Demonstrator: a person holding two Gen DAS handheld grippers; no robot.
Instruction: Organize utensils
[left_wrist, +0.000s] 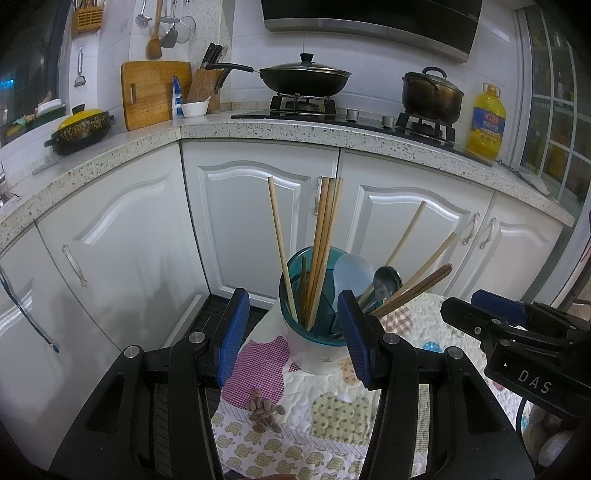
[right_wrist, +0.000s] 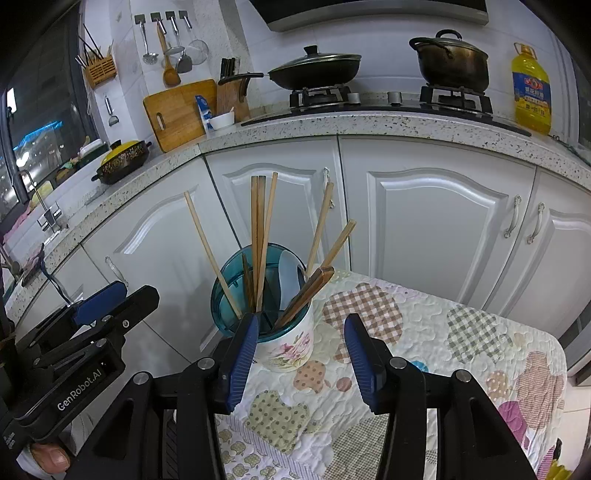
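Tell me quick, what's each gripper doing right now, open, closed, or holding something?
Left gripper: open, holding nothing; the utensil holder stands beyond its fingers.
Right gripper: open, holding nothing.

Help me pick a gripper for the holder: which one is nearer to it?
Left, by a little. The left gripper frames the utensil holder between its open fingers; the right gripper sits beside it, aimed mostly past its right side.

Utensil holder (left_wrist: 317, 332) base hidden behind jaws; oil bottle (right_wrist: 531, 92) label unreadable.
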